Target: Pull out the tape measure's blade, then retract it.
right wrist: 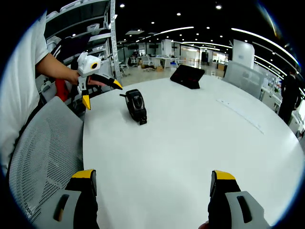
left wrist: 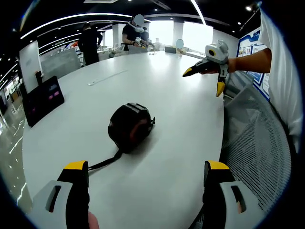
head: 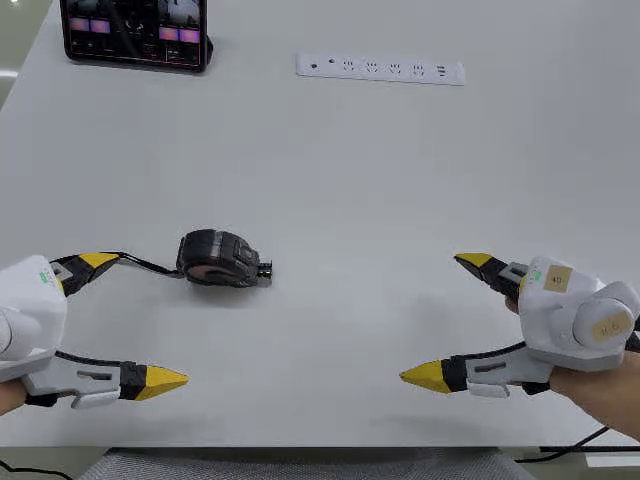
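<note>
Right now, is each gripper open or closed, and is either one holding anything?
Left gripper: open, holding nothing; the tape measure lies just ahead of it.
Right gripper: open, holding nothing.

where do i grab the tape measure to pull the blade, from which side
Probably the small blade tip sticking out at the right end of the tape measure: it faces the open right tool, so come in from the right. The left tool can steady it from the strap end.
</note>
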